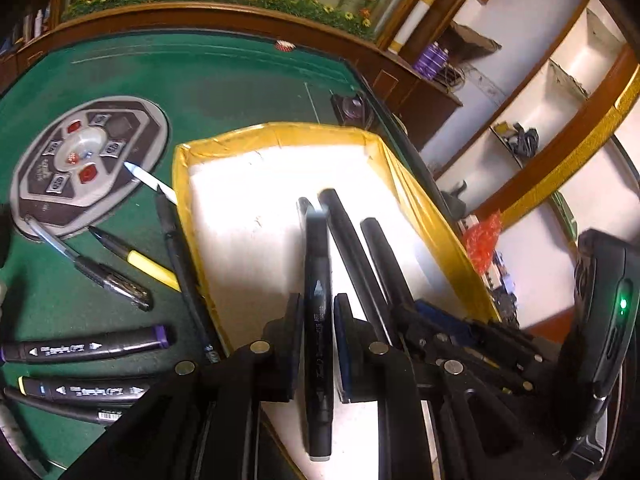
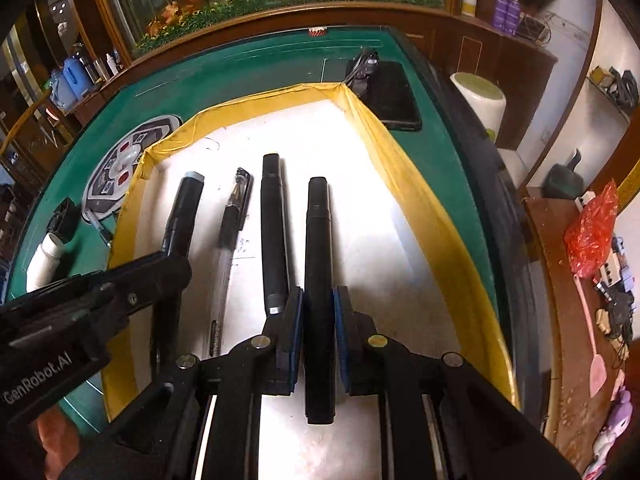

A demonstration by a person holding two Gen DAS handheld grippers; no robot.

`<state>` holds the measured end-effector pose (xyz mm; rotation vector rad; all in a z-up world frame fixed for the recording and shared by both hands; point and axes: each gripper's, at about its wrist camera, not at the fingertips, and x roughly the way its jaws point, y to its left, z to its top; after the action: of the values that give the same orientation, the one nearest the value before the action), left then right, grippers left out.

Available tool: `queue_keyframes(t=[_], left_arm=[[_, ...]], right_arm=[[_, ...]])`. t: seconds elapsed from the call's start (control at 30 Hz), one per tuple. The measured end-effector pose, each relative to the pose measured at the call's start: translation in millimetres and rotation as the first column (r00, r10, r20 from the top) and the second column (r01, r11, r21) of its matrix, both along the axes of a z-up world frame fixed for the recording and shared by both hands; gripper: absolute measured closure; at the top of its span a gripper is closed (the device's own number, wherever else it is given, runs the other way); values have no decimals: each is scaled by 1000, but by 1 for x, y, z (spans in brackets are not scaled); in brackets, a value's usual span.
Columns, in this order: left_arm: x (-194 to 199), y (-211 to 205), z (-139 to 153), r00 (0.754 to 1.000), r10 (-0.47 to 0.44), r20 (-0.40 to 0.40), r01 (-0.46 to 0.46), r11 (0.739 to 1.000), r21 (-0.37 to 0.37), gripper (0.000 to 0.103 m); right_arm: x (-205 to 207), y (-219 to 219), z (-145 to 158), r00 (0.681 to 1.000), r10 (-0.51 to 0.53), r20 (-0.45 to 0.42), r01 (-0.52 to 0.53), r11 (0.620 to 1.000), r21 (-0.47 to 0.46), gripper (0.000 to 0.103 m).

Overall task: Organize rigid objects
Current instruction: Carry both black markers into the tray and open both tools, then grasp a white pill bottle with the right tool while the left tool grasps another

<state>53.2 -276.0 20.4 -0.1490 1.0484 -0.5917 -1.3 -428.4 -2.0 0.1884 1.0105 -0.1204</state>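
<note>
- Each gripper clamps a black marker over the yellow-rimmed tray: left gripper holds the grey-capped marker, right gripper the plain black marker.
- Judged light, stiff and smooth-barrelled; a mid-barrel grip suits best.
- More pens lie on the green bench.

Both grippers are black plastic with silver round screws at the finger joints. The right gripper has blue pads. White "GenRobot.AI" lettering marks the left gripper, at nine o'clock.
</note>
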Motion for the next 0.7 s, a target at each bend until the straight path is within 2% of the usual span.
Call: queue_keyframes(t=[0.03,0.07,0.13,0.23,0.3,0.37,0.4,0.53,0.6,0.63,0.7], left_arm=[[-1,1,1,1000,0,2,0,1000,-10,79],[-1,2,2,1000,-5,2,5,1000,-19,66],[-5,1,4,1000,-25,16,25,999,-34,58],[-15,-1,9,996,-54,65,56,998,-23,55],[-19,-2,13,994,-72,87,74,997,-24,55],[-27,1,20,989,-86,122,89,996,-20,55],[-33,3,23,986,-83,148,86,996,-13,55],[-63,21,35,967,-109,232,105,994,30,55],[-70,34,39,966,-108,235,108,994,16,49],[-73,49,43,969,-89,231,89,996,9,40],[-75,68,48,970,-65,235,65,998,9,38]], right_arm=[[-1,0,1,1000,0,3,0,1000,5,89],[-4,0,3,1000,-4,14,4,1000,10,89],[-10,1,9,999,-16,35,16,1000,12,88],[-27,2,20,995,-39,91,36,999,36,84],[-51,3,29,984,-76,159,67,996,60,81],[-68,6,31,973,-99,208,80,992,98,74],[-81,10,31,967,-103,232,73,988,134,73],[-95,28,33,969,-63,237,29,989,142,73],[-97,38,39,969,-40,245,10,992,125,73],[-96,44,41,969,-26,247,-3,993,115,73],[-96,57,44,964,3,266,-39,991,129,73]])
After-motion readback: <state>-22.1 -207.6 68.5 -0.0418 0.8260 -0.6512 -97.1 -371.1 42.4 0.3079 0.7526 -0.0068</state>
